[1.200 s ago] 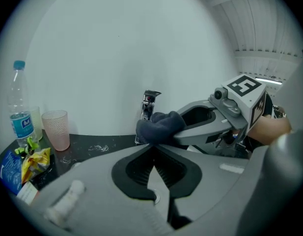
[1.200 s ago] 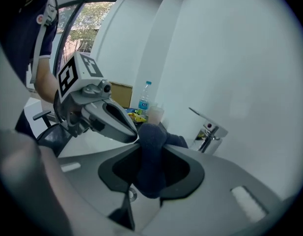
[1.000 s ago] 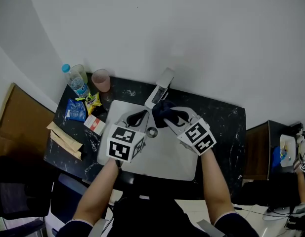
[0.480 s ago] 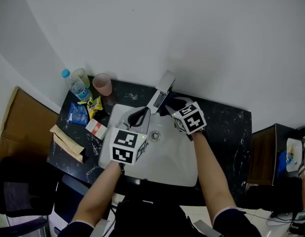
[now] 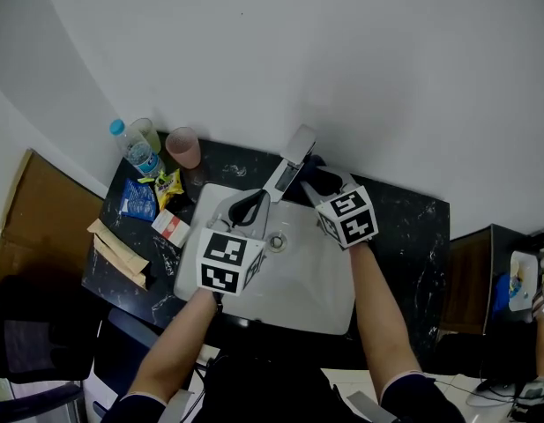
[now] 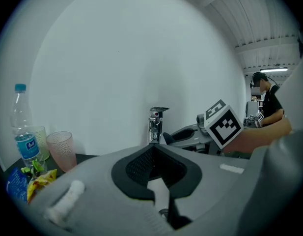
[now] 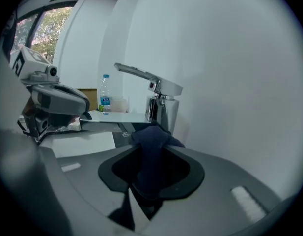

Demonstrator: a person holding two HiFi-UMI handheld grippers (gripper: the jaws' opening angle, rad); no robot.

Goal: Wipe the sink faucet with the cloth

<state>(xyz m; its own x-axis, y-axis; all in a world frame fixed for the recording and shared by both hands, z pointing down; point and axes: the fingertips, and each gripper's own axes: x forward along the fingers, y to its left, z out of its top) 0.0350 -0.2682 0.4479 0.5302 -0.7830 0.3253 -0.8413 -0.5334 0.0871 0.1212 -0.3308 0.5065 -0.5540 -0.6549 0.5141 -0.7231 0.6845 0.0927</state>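
Over sink (image 5: 298, 289), faucet (image 5: 289, 161) points at person (image 5: 377, 324); right tool (image 7: 150, 134) grips cloth (image 7: 149, 154), left tool (image 6: 152, 149) closed.

No legible text, brand name or number is found in any view. A blue label is noted on the water bottle (image 6: 24, 141), but its print cannot be read. Printing on the blue packet (image 5: 137, 197), the yellow packet (image 5: 167, 183) and the red-and-white box (image 5: 171, 227) is too small to read. Only black-and-white square patterns, no letters, are carried on the cubes of the left gripper (image 5: 247, 208) and right gripper (image 5: 321, 181).
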